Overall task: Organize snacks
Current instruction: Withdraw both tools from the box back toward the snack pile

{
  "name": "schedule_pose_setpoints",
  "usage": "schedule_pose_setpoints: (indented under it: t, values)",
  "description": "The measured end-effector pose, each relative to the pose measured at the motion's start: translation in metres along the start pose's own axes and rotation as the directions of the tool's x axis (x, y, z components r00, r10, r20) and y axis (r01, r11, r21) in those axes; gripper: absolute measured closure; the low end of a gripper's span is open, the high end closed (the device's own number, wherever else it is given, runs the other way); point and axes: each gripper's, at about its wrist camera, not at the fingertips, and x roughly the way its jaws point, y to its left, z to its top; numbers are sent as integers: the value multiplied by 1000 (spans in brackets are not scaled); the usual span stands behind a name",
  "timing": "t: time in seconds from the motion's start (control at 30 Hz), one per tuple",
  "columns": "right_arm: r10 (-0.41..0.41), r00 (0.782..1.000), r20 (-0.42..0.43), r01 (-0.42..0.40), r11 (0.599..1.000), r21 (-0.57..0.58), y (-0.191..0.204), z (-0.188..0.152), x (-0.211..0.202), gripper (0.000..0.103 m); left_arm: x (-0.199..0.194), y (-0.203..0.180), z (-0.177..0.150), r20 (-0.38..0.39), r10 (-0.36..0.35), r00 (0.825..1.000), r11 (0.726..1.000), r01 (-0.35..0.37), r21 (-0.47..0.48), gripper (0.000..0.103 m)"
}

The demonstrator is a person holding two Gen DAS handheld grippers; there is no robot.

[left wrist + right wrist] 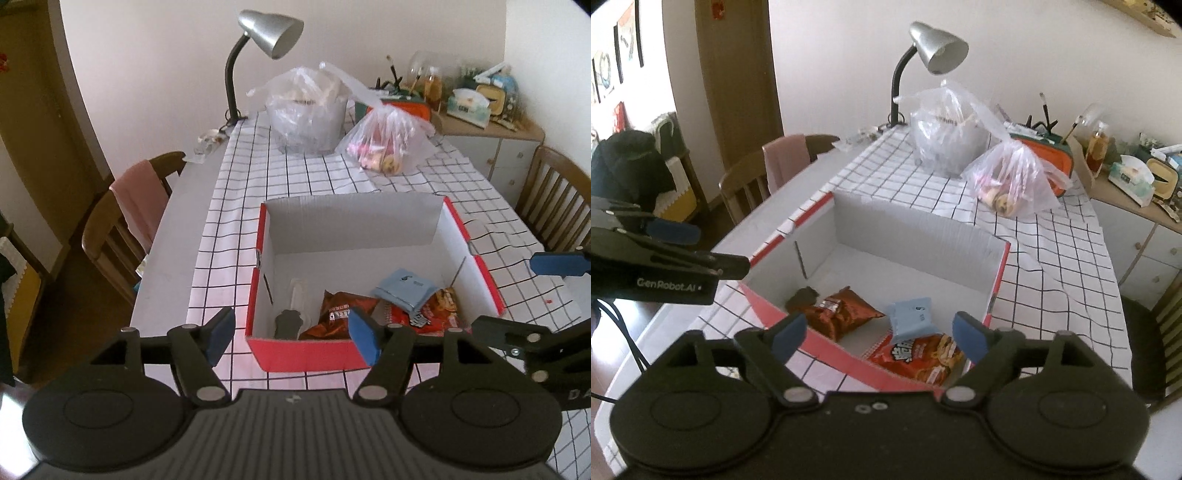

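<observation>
A red cardboard box [306,354] [1001,266] with a white inside stands on the checked tablecloth. In it lie a brown snack bag [332,314] [842,310], a light blue packet [402,290] [910,319], a red noodle pack [439,314] [919,356] and a dark item in clear wrap [288,321] [802,295]. My left gripper [293,334] hovers over the box's near wall, open, with nothing between its blue pads. My right gripper [881,338] hangs above the box's near corner, open and empty too. Each gripper shows at the edge of the other's view.
Two clear plastic bags stand at the far end, a large one [306,110] [945,133] and a smaller one with snacks [384,144] [1012,181]. A silver desk lamp [269,33] [938,46] is behind them. Wooden chairs [122,221] [557,199] flank the table; a cluttered sideboard [491,122] stands right.
</observation>
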Motion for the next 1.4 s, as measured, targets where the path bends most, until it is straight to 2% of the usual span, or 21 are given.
schedule_pose_setpoints:
  t: [0.23,0.33,0.37,0.47,0.63,0.93,1.4]
  values:
    - [25,999,38,-27,999,38,0,-16,-32,9,-34,6,-23,40,-27,999,999,29,-29,30]
    - [44,997,55,-47,998,49,2,-23,-43,5,-45,8,-33,51,-46,998,998,48,-39,29]
    - [45,997,64,-48,997,53,3,-25,-47,0,-48,8,-36,56,-50,997,998,53,-41,29]
    - [59,995,75,-63,996,56,5,-34,-55,0,-57,9,-45,81,-44,996,997,49,-59,24]
    - [70,995,70,-74,995,61,8,-49,-62,0,-68,9,-65,91,-67,994,994,74,-76,22]
    - [81,997,21,-82,992,100,2,-88,-57,0,-61,0,-109,18,-120,993,992,120,-41,22]
    - [37,995,-98,-24,992,124,-13,-136,-23,0,-40,-29,-164,-103,-196,975,979,200,30,22]
